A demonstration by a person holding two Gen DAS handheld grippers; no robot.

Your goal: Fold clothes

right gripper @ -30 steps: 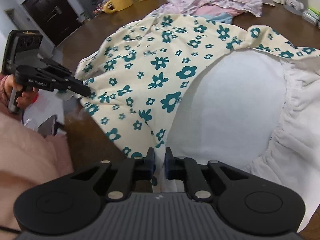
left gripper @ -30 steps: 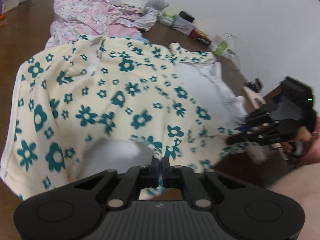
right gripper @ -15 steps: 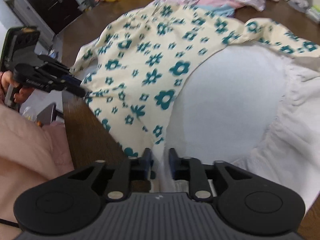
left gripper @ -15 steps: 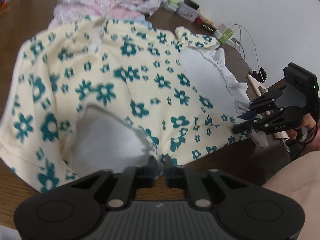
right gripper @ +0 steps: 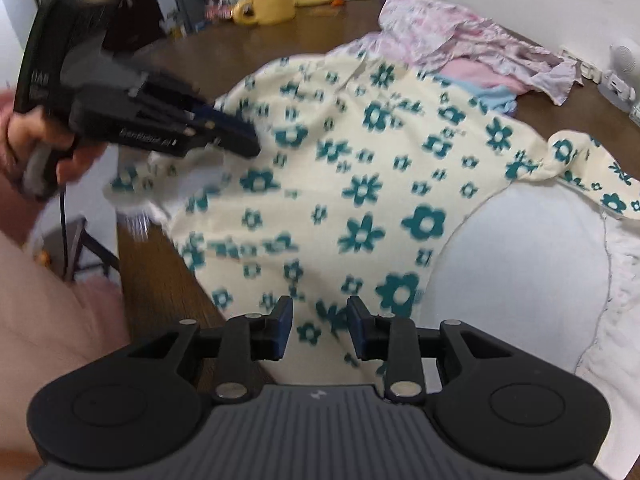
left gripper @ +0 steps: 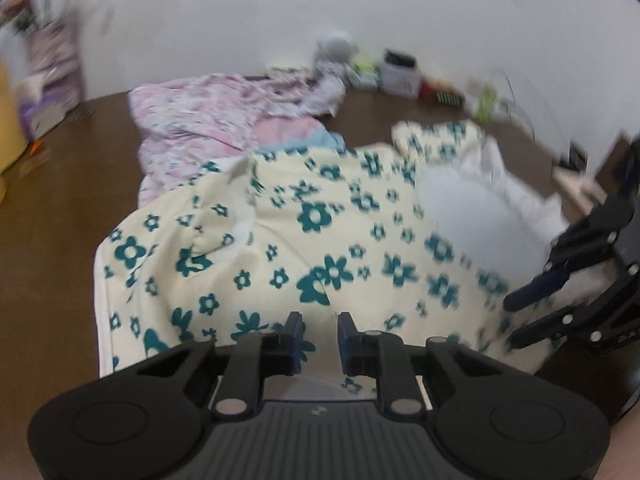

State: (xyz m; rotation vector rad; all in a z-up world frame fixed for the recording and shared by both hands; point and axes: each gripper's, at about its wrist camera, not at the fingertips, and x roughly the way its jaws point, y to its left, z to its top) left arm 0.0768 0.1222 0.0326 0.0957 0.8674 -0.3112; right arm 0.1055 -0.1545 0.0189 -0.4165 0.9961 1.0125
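The flowered garment (left gripper: 320, 240) lies spread across the near part of the counter (left gripper: 60, 200), its lower hem at the near edge, white lining showing toward the right side. A fold looks just laid and let go; the next move likely calls for a fresh hold on an edge or sleeve. The left gripper (left gripper: 319, 338) has its jaws parted a little after just opening, then easing in; the right gripper (right gripper: 319, 328) has jaws just opened slightly wider. Neither pinches the cloth, which only lies beneath them.
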